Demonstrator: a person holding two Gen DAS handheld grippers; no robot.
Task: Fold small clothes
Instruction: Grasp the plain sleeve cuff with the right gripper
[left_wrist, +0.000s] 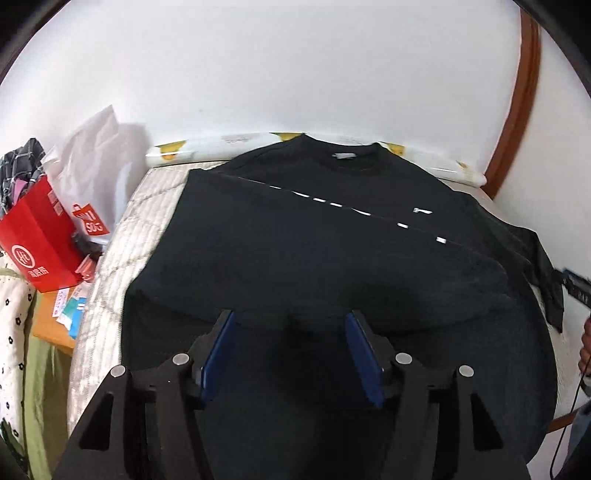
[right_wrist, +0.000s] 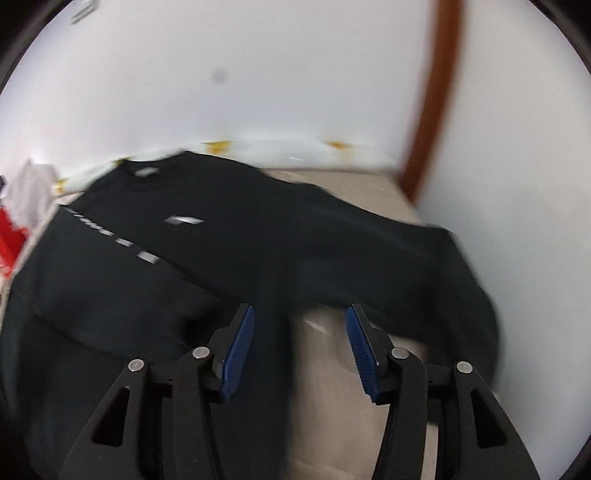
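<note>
Left wrist view: left gripper (left_wrist: 289, 321) fingers spread wide, empty, above black T-shirt (left_wrist: 314, 251) lying on bed (left_wrist: 110, 280). Red bag (left_wrist: 38, 243) at left.

Right wrist view, blurred: right gripper (right_wrist: 300, 314) fingers wide, empty, over shirt's sleeve (right_wrist: 424, 273).

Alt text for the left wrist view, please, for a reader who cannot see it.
A black T-shirt lies spread on a quilted bed, its left side folded diagonally over the front, collar toward the white wall. The open left gripper hovers over its near hem, holding nothing. A red bag sits left of the bed.

right-wrist view motion-blurred, black shirt (right_wrist: 221, 251) hem cut off
</note>
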